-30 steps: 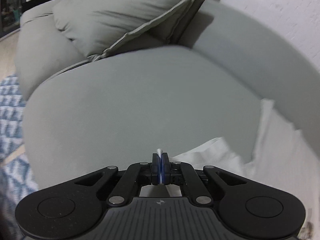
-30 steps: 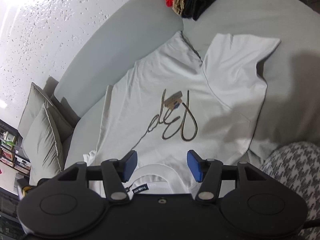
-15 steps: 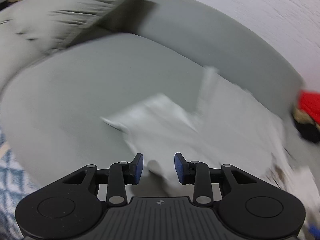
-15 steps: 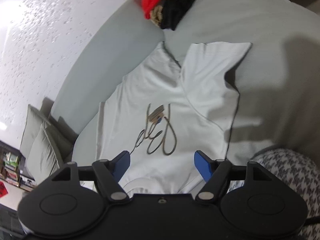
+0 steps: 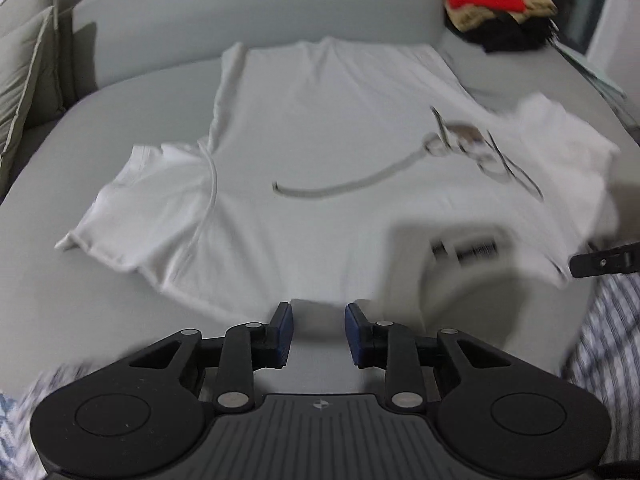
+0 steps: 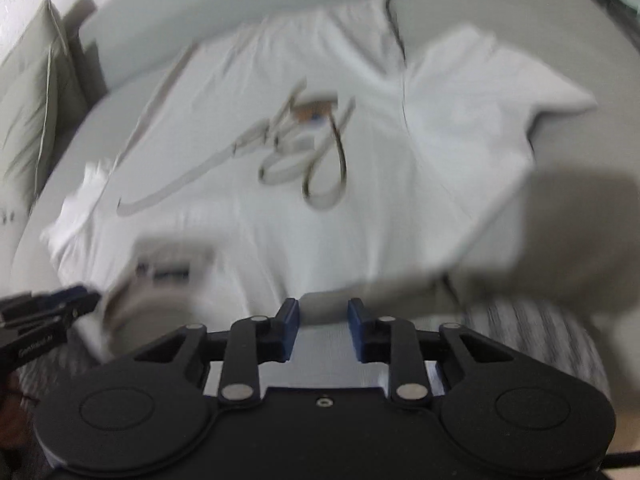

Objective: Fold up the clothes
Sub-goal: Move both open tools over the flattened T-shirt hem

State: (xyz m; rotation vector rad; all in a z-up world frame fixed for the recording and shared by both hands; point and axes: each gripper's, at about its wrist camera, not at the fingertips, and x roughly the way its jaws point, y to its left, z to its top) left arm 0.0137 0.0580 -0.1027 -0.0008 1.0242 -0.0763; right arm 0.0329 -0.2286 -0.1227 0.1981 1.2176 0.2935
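A white T-shirt (image 5: 320,152) with a looping script print (image 5: 464,148) lies spread flat on a grey sofa seat (image 5: 80,320), collar toward me, sleeves out to both sides. It also shows, blurred, in the right wrist view (image 6: 320,200). My left gripper (image 5: 318,332) is open and empty, just in front of the shirt's near edge by the left shoulder. My right gripper (image 6: 322,326) is open and empty, at the near edge by the right shoulder. The right gripper's tip (image 5: 600,262) shows at the left view's right edge.
A pile of red, tan and black clothes (image 5: 500,4) sits at the sofa's far right. Grey cushions (image 5: 24,72) lean at the far left. The sofa back (image 5: 240,12) runs behind the shirt. Houndstooth fabric (image 6: 532,344) lies at my near right.
My left gripper let go of the white sleeve, opened and swung right to face the whole shirt. My right gripper drew back toward the collar edge and narrowed slightly, still open.
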